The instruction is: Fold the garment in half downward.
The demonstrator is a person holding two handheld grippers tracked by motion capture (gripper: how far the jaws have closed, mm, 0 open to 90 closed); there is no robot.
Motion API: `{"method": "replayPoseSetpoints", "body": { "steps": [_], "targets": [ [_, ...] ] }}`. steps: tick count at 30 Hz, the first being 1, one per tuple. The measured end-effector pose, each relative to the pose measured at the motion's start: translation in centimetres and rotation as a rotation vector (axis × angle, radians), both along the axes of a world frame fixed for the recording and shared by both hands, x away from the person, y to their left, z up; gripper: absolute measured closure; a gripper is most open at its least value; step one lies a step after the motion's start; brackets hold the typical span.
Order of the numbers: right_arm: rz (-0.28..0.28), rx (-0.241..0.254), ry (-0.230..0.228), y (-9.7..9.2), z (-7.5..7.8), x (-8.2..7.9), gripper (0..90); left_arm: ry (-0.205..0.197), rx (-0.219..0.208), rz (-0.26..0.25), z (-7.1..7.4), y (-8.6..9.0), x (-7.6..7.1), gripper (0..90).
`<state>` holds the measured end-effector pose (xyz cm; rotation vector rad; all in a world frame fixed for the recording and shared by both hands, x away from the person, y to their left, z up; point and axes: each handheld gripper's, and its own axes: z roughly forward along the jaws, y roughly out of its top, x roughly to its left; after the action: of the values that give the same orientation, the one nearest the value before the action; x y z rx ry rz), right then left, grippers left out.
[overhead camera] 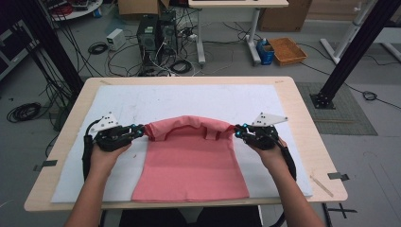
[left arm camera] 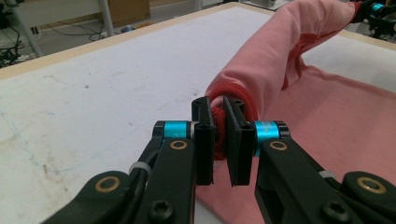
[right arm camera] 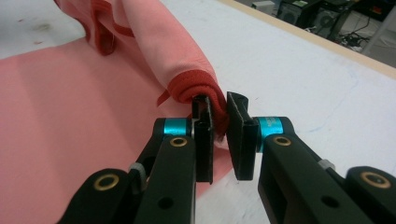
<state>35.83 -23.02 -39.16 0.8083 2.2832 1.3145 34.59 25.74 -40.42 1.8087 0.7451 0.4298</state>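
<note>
A pink cloth lies on the white mat, its far part lifted and folded back toward me in a raised roll. My left gripper is shut on the roll's left end, where a red hem is pinched between the jaws. My right gripper is shut on the roll's right end, with the red hem bunched at its jaws. The pink cloth stretches from the left jaws across to the other gripper, and the near part of the pink cloth stays flat.
The mat covers a wooden table. Beyond the far edge the floor holds computer towers, tangled cables and an orange basket. Black frame posts stand at the right and left. Bare mat lies behind and beside the cloth.
</note>
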Motion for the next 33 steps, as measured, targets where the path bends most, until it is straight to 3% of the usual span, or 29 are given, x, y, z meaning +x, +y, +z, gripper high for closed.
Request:
{"method": "replayPoseSetpoints", "body": {
  "steps": [5, 10, 21, 23, 26, 30, 31, 33],
  "targets": [
    [0.037, -0.027, 0.009, -0.2, -1.0, -2.1, 81.6, 0.006, -0.017, -0.038, -0.8, 0.2, -2.0, 82.6],
    [0.060, -0.041, 0.027, -0.6, -2.2, -3.9, 81.5, 0.037, -0.031, -0.099, -2.1, 0.0, -3.8, 82.5],
    [0.083, -0.059, 0.060, -1.7, -4.5, -6.7, 81.3, 0.076, -0.042, -0.128, -3.6, 0.1, -6.2, 82.4],
    [0.091, -0.047, 0.075, -1.9, -4.9, -7.0, 81.2, 0.067, -0.016, -0.133, -3.6, -0.1, -6.6, 82.3],
    [0.099, -0.054, 0.082, -1.9, -5.4, -7.2, 80.3, 0.068, -0.012, -0.123, -3.6, -0.1, -6.9, 81.1],
    [0.107, -0.044, 0.090, -2.0, -5.4, -7.7, 68.8, 0.063, -0.007, -0.061, -3.6, 0.3, -7.4, 60.4],
    [0.101, -0.030, 0.098, -2.1, -5.3, -7.9, 62.5, 0.080, -0.022, -0.040, -3.5, 0.5, -7.5, 51.7],
    [0.087, 0.009, 0.109, -2.5, -5.0, -8.1, 55.9, 0.096, -0.056, -0.029, -3.5, 0.9, -7.7, 44.5]
  ]
}}
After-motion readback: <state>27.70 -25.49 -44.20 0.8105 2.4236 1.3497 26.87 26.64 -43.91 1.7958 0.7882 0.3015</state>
